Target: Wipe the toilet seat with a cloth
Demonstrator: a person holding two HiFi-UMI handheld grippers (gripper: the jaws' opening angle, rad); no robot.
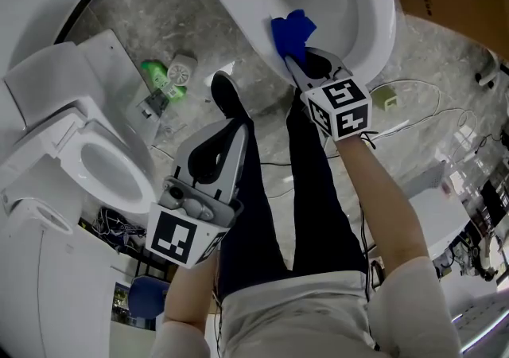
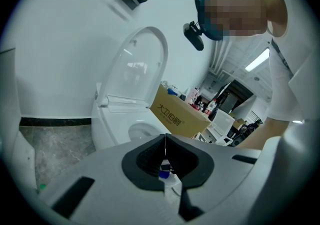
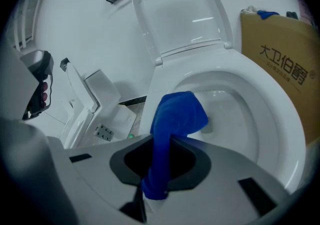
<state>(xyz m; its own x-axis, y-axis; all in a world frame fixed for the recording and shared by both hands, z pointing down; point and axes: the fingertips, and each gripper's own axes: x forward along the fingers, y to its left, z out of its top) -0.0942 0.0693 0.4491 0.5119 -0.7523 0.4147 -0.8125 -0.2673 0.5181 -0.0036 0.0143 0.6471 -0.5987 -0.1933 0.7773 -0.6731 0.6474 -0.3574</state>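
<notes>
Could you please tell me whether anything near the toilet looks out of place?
Nothing looks spilled or damaged. A green bottle and small clutter lie on the floor beside the left-hand toilet, and thin cables trail across the floor at right, which looks untidy.

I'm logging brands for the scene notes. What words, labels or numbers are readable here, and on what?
"大卫伯爵": on the side of the cardboard box, in both gripper views.
Red print on that box in the head view: cut off, unreadable.
Labels on the green items on the floor: too small to read.
</notes>
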